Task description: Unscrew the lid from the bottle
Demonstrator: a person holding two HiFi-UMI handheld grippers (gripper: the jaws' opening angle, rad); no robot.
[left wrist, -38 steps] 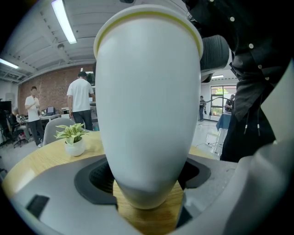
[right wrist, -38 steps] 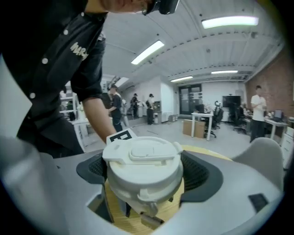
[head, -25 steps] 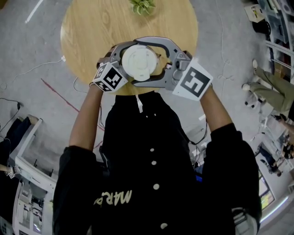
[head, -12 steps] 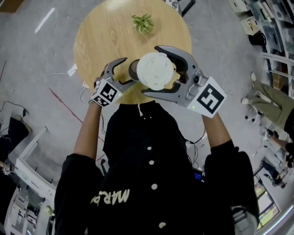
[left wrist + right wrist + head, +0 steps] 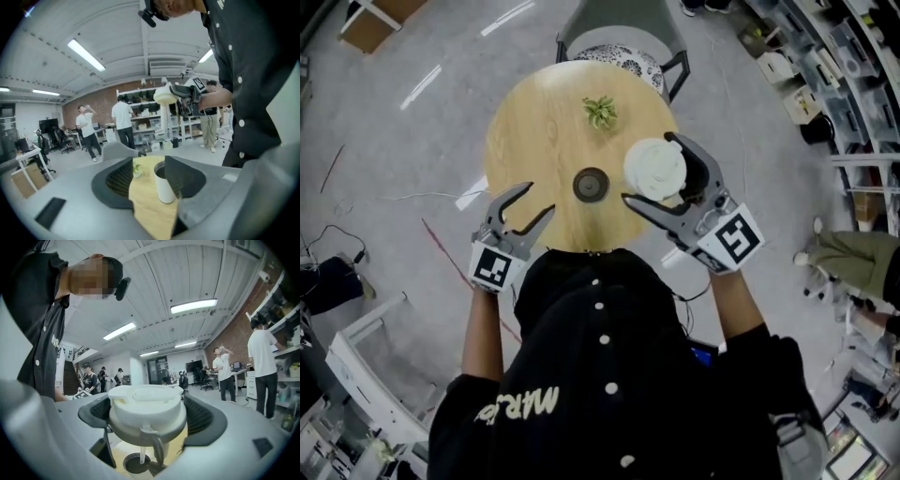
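- On the round light-wood table, close to its middle, the white cylindrical bottle stands upright with its dark mouth uncovered.
- Over the table's right side, the right gripper holds the round white plastic lid. It is lifted clear of the bottle and off to one side of it.
- That gripper's jaws stand wide apart and press on the lid's opposite sides. In the right gripper view a thin white tube hangs below the lid, with the bottle's mouth showing far beneath.
- At the table's near left edge, the left gripper is partly open. Its jaws have just been closing, with nothing between them.
- The bottle stands ahead of the left gripper's tips, apart from them.
- A small green plant sits toward the table's far side, well apart from the bottle.
- A grey chair with a patterned seat stands just beyond the table's far edge.
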